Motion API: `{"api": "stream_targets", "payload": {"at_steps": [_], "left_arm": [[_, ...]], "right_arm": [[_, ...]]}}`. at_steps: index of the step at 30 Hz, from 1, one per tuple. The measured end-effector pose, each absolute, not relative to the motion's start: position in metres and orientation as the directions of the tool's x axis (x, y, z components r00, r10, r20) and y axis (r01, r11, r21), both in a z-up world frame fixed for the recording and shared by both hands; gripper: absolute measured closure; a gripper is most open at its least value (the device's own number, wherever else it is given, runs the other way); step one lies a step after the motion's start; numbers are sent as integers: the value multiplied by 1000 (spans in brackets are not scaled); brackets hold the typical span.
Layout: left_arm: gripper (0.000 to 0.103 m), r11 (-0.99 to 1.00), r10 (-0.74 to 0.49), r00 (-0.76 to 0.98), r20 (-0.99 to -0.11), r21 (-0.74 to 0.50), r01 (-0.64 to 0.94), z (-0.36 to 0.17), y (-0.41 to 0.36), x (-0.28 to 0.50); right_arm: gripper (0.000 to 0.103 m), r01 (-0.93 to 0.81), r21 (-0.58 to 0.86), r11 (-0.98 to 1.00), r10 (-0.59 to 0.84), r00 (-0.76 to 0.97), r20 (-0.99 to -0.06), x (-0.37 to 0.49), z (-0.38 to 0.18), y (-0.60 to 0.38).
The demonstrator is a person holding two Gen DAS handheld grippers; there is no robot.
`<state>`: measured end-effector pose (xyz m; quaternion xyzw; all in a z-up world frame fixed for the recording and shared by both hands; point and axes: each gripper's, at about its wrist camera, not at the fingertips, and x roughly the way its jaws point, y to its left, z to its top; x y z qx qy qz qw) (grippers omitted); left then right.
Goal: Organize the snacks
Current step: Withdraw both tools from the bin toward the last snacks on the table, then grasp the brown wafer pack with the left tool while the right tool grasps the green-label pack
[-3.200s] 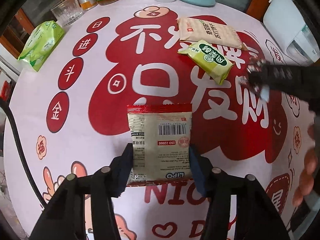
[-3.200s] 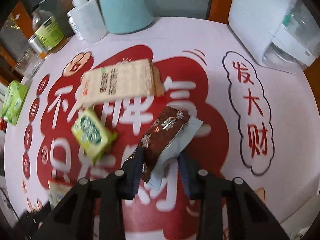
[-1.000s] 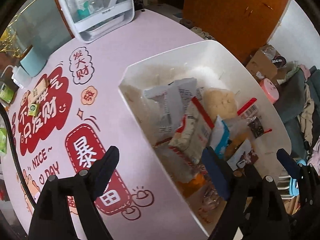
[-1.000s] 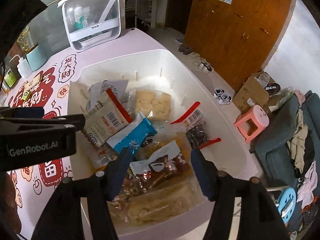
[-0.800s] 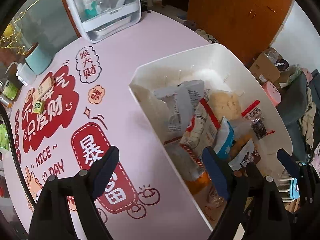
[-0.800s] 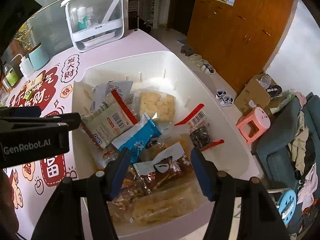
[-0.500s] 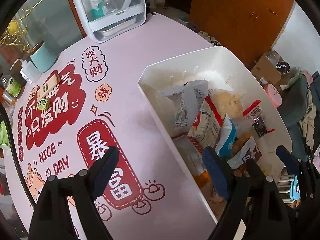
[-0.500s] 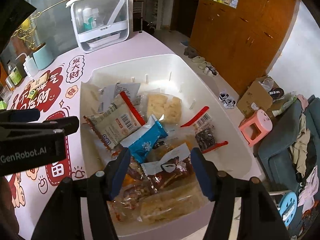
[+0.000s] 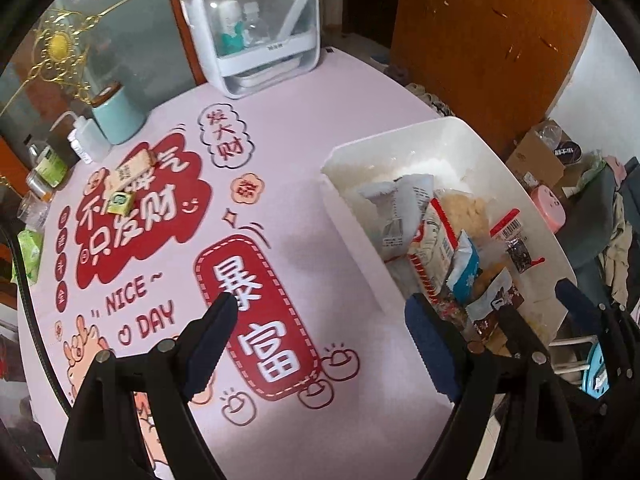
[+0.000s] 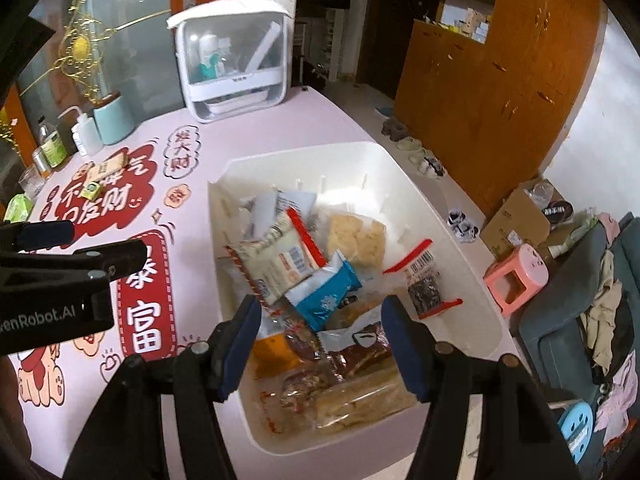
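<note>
A white bin (image 10: 400,168) on the table's right side holds several snack packets, among them a cream packet with a red edge (image 10: 276,264), a blue one (image 10: 324,292) and a brown one (image 10: 352,356). The bin also shows in the left wrist view (image 9: 452,136). My right gripper (image 10: 320,344) is open and empty above the bin's near end. My left gripper (image 9: 320,340) is open and empty over the table left of the bin. A beige packet (image 9: 130,168) and a small green packet (image 9: 120,200) lie far back on the tablecloth.
A white lidded box (image 9: 256,28) stands at the table's far edge. A teal cup (image 9: 116,114), squeeze bottle (image 9: 86,140), jars and a green pack (image 9: 28,252) line the left side. The table edge runs just right of the bin, with a pink stool (image 10: 516,276) on the floor.
Both grippers let go of their packets into the bin and now stand open. The left gripper has drifted left, away from the bin; the right has backed off a little.
</note>
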<state>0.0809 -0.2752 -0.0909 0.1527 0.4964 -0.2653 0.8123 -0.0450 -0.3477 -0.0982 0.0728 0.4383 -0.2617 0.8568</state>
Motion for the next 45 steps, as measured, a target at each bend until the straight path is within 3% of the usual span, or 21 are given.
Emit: {"api": "stream_targets", "payload": {"at_steps": [9,16,21,25,33,40,45], "left_arm": [[18,860,-210,437,-875,48,508,-85,-202,86],[18,916,-85,486,-870,124,382,-73,-114,115],[18,928,10,528,-849,205,312,-37,-50,153],[18,907,123,626,-770,343,244,13,-13,178],[16,848,185,718,-671,478,228,81,8,244],[16,756,260,664,-701,576,311,53,-4,348],[16,672,282,648,-707,628,393,6,-23,417]], "right_arm": [[40,408,-86,909,-318,545,-776,-28,-86,-308],[40,226,-26,974,-166,625,-763,11,-69,-264],[40,85,1,996,-57,677,-734,51,-39,-236],[40,-5,11,1000,11,708,-706,90,-5,-220],[40,-108,2,994,79,715,-694,191,46,-201],[40,-195,-16,981,115,641,-759,283,43,-182],[40,-277,-77,958,104,584,-805,340,5,-168]]}}
